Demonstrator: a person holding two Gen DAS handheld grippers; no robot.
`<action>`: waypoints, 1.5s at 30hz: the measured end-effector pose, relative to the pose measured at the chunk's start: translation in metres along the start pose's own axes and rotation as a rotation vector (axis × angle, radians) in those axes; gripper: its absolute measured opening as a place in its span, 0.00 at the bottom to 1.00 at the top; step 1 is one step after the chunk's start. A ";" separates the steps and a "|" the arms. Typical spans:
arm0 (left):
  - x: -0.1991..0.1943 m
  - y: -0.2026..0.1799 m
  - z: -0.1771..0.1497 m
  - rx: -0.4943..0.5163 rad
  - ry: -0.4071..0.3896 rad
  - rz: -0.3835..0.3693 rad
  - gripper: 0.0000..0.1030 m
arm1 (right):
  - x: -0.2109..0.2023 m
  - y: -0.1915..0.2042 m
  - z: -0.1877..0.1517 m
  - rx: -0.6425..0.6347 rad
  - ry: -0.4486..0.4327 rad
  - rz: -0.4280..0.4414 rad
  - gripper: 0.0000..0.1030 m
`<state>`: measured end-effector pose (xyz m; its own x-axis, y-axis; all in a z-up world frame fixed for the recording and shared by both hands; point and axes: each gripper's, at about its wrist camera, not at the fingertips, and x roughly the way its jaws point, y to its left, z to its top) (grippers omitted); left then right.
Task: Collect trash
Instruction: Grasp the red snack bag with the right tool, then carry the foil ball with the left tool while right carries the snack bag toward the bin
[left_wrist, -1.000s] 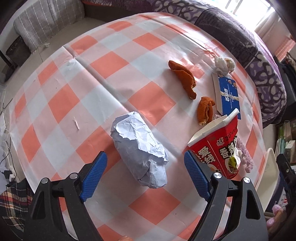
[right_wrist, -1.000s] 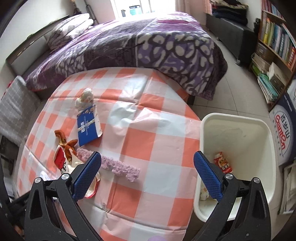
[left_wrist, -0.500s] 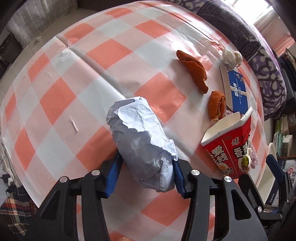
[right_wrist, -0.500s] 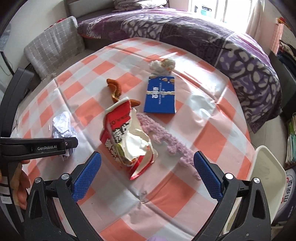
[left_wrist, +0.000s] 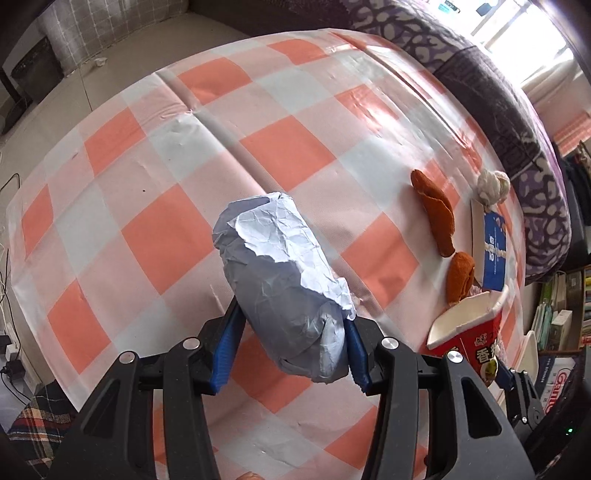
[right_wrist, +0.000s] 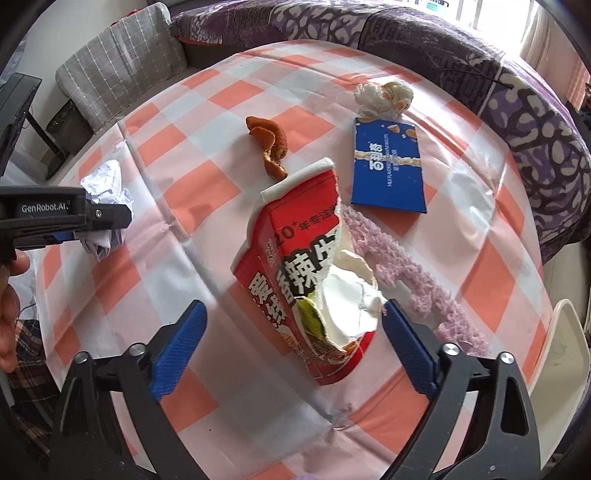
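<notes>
Left gripper (left_wrist: 286, 354) clamps the paper wad (left_wrist: 282, 288) above the table (left_wrist: 295, 147); right gripper (right_wrist: 291, 350), jaws wide and just closing, straddles the torn carton (right_wrist: 295, 269), not yet pressing. Both look light and crushable; take the carton across its sides. Only the right view shows the bin (right_wrist: 565, 354).

Checked tablecloth (right_wrist: 192, 192) under torn carton (right_wrist: 295, 266), peels (right_wrist: 271, 146), blue packet (right_wrist: 388, 166)
</notes>
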<state>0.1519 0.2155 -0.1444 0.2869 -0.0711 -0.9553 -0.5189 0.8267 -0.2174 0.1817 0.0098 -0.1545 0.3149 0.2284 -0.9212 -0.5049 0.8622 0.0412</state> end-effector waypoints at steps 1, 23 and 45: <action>0.000 0.003 0.002 -0.010 0.001 -0.003 0.48 | 0.003 0.002 0.001 -0.001 0.007 -0.006 0.66; -0.029 0.016 0.021 -0.014 -0.218 0.034 0.48 | -0.038 -0.019 0.026 0.232 -0.272 0.076 0.08; -0.062 -0.005 0.021 0.047 -0.366 0.046 0.48 | -0.082 -0.025 0.026 0.276 -0.460 0.079 0.06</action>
<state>0.1534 0.2270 -0.0794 0.5378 0.1642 -0.8269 -0.5032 0.8495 -0.1586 0.1898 -0.0187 -0.0698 0.6349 0.4184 -0.6495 -0.3306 0.9070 0.2610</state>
